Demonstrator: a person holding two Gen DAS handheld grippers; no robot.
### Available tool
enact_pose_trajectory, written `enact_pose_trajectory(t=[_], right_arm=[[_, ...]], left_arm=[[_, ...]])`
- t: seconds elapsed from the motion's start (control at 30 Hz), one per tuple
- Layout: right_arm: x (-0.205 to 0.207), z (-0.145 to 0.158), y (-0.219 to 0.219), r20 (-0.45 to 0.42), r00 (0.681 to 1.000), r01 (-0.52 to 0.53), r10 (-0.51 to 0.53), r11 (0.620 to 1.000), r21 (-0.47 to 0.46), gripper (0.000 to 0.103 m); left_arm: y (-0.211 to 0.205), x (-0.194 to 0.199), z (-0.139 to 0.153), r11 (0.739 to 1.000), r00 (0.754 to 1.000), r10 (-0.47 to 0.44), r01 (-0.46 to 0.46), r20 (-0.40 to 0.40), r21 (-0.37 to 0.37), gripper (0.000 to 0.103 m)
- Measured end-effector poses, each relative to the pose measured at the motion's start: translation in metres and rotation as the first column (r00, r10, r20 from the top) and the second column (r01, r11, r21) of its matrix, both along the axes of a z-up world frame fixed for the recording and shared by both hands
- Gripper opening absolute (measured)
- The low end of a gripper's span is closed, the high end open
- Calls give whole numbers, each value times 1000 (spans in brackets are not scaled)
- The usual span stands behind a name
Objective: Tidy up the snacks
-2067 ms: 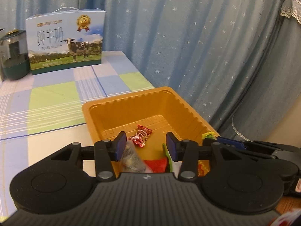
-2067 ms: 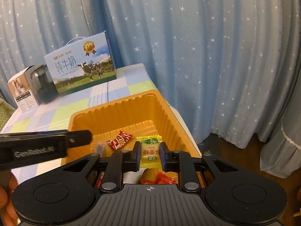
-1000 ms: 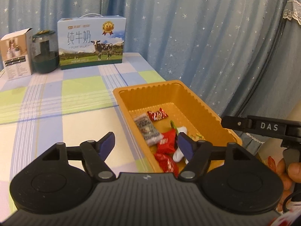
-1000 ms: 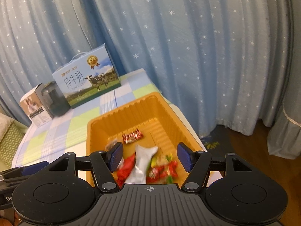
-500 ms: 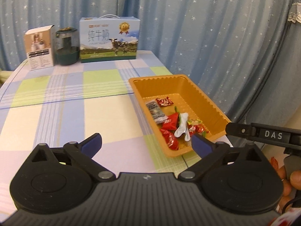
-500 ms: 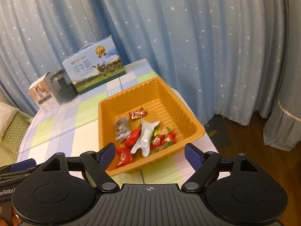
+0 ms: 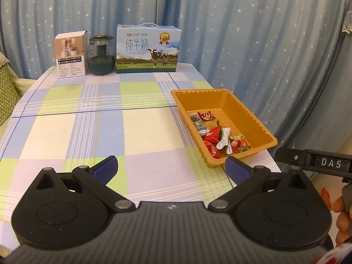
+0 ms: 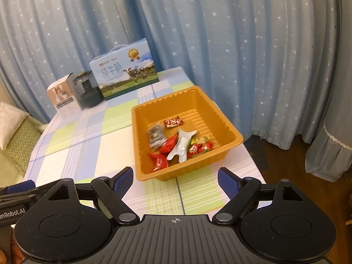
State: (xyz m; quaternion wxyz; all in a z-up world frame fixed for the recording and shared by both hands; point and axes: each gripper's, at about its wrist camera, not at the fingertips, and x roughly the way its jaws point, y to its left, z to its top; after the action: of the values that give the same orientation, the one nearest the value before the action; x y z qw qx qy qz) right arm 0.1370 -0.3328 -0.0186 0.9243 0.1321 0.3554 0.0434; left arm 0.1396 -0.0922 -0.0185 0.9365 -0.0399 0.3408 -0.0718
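orange tray (image 8: 228,129) of snacks (image 8: 176,143), right gripper (image 8: 176,181) opening, empty

An orange plastic tray (image 8: 228,129) with ribbed walls sits upright at the table's right edge, near its front corner. Inside lie the snacks (image 8: 176,145): several red wrapped sweets, one grey-silver packet, a white wrapper lying across the pile, and a bit of yellow-green wrapper, all bunched toward the tray's near end

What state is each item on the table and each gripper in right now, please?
Orange tray: upright, holding wrapped snacks.
Milk carton: upright, closed.
Small box: upright, closed.
Dark jar: upright, lidded.
Left gripper: wide open, empty.
Right gripper: opening, empty.
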Motion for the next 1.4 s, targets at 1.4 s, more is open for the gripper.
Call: enact_pose_trajectory(t=[1.4], right_arm=[[-127,43,40,43,997,-55,60,994,-98,84]], left_arm=[[25,-113,38,999,999,43,-43,12,24,103]])
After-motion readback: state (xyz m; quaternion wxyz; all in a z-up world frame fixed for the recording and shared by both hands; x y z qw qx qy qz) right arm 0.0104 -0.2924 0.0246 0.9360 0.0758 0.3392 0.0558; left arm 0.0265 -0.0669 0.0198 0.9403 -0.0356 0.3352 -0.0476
